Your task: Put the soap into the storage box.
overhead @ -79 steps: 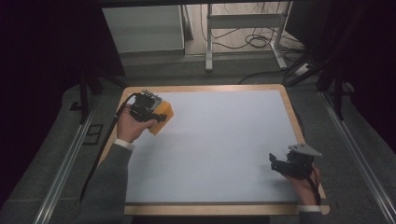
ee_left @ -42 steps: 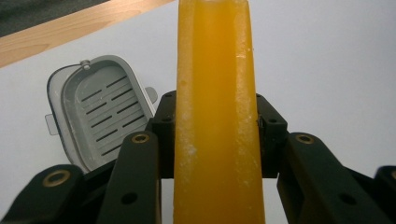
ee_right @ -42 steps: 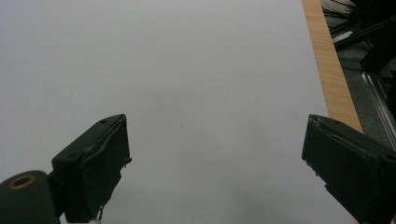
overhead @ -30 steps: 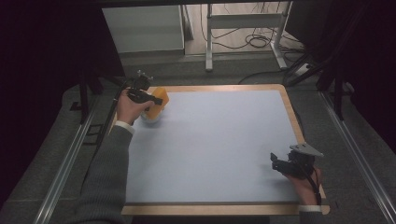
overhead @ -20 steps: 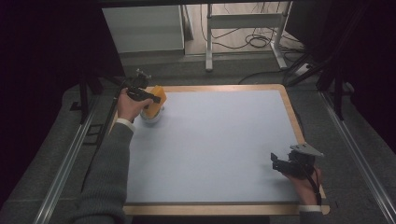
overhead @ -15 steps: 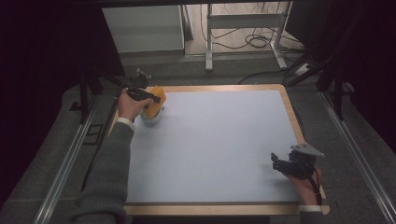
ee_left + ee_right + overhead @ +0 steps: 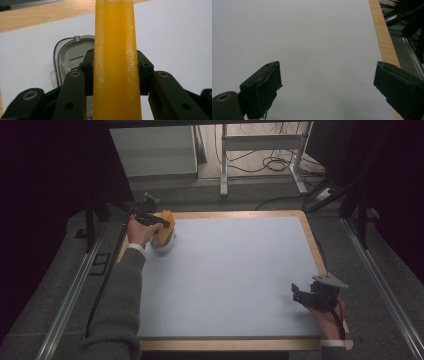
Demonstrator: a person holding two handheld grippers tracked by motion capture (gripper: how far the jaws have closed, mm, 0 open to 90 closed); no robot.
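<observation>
Two grippers work over one pale bench [image 7: 235, 285] with a wooden rim. At the far left corner, the left gripper [image 7: 152, 220] has its jaws pinching an orange block [image 7: 164, 226], which it holds above a small grey container [image 7: 161, 247] that sits on the pale surface just beside the wooden edge. In the left gripper view the orange block [image 7: 115, 60] stands upright between the two black jaws, pressed from both sides, with the grey container [image 7: 71, 58] lying beneath and behind it; whether the block touches the container I cannot tell. The middle of the bench is plain pale surface. At the near right corner, the right gripper [image 7: 300, 296] rests low over the bench in the person's hand, well apart from the block. In the right gripper view its jaws are spread wide with nothing between them.
</observation>
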